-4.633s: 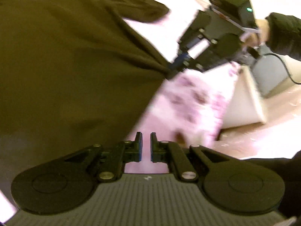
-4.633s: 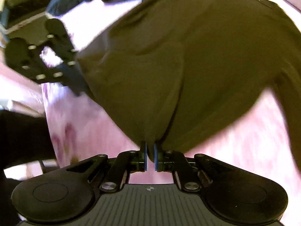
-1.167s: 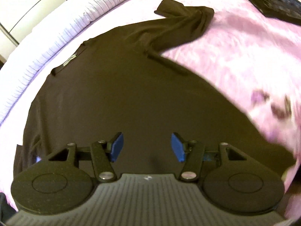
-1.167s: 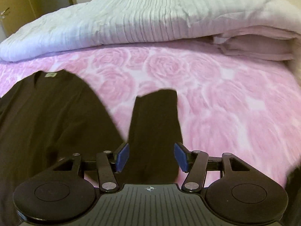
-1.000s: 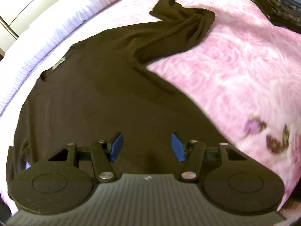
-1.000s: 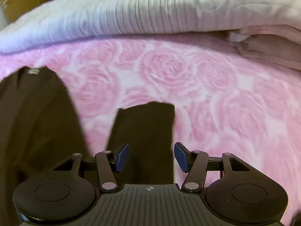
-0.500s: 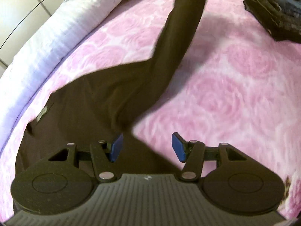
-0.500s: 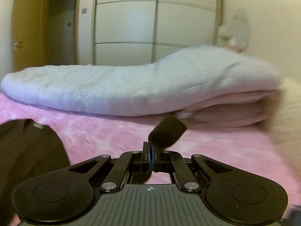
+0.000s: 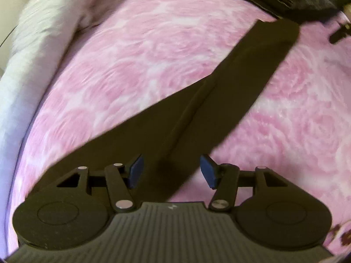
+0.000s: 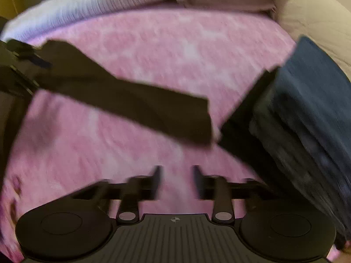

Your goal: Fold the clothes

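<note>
A long dark brown sleeve [image 9: 248, 83] of a soft knit top lay stretched flat across a bed covered by a pink rose-patterned blanket [image 9: 136, 50]. Its squared cuff ended just beside a stack of folded dark blue and black clothes [image 10: 307, 118] at the bed's far side.

The left claw [image 9: 171, 172] hovered over the base of the sleeve with its blue pads [image 9: 136, 171] apart and nothing pinched. The right claw [image 10: 176, 182], blurred by motion, had just been opening. Its jaws stood apart over bare blanket, near the cuff, with nothing between them.

The step in hand appeared to be laying the sleeve out straight before folding it inward. Doing it well probably meant taking the cuff by its edge, keeping the fabric taut and free of creases, and bringing it across the body of the top without dragging the rest askew.

The sleeve looked smooth, matte and limp, with one faint lengthwise fold. A white ribbed quilt [image 10: 98, 2] lay bunched at the head of the bed.
</note>
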The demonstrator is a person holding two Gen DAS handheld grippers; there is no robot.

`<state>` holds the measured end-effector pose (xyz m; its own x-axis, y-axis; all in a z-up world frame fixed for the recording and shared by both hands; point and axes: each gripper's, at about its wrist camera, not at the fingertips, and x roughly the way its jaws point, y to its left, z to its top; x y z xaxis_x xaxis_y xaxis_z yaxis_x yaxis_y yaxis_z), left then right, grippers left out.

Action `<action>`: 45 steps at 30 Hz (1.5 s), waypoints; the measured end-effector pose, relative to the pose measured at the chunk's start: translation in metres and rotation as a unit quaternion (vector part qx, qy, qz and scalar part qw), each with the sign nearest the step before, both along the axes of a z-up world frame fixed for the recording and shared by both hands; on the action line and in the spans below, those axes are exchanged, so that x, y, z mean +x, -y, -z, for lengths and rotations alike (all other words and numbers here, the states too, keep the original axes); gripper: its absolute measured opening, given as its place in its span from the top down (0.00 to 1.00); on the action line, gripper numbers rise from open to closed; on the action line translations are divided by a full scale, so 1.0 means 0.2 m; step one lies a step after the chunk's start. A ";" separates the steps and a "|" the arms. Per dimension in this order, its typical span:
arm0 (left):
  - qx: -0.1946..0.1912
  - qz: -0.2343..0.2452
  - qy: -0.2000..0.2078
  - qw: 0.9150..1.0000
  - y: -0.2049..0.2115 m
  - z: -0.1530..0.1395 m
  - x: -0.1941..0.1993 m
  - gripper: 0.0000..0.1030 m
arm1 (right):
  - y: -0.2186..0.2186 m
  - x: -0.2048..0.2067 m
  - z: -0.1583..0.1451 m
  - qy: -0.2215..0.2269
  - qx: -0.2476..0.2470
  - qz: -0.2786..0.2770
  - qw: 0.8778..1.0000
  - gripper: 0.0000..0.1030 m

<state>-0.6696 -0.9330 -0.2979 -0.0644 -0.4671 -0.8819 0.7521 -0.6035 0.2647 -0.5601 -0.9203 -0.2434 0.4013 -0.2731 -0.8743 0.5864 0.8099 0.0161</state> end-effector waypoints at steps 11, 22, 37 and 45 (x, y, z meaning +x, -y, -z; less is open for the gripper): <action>0.115 0.049 -0.017 0.992 0.23 0.14 -0.02 0.73 | 0.44 0.65 0.18 -0.083 -0.006 -0.306 0.948 0.38; 0.160 -0.025 -0.072 0.984 0.29 0.14 0.10 0.78 | 0.73 0.71 0.29 -0.126 0.169 -0.296 0.932 0.93; 0.045 0.016 -0.042 0.998 -0.14 -0.06 -0.04 0.86 | 0.06 0.21 -0.18 -0.015 -0.267 -0.358 0.895 0.93; 0.119 -0.007 -0.061 0.991 -0.46 0.06 -0.10 0.86 | -0.03 0.01 0.09 -0.115 -0.070 -0.271 0.953 0.79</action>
<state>-0.6891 -0.8404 -0.3107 -0.1717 -0.2481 -0.9534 0.7789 -0.6267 0.0229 -0.5579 -0.9146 -0.2616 0.3183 -0.2003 -0.9266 0.0561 0.9797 -0.1925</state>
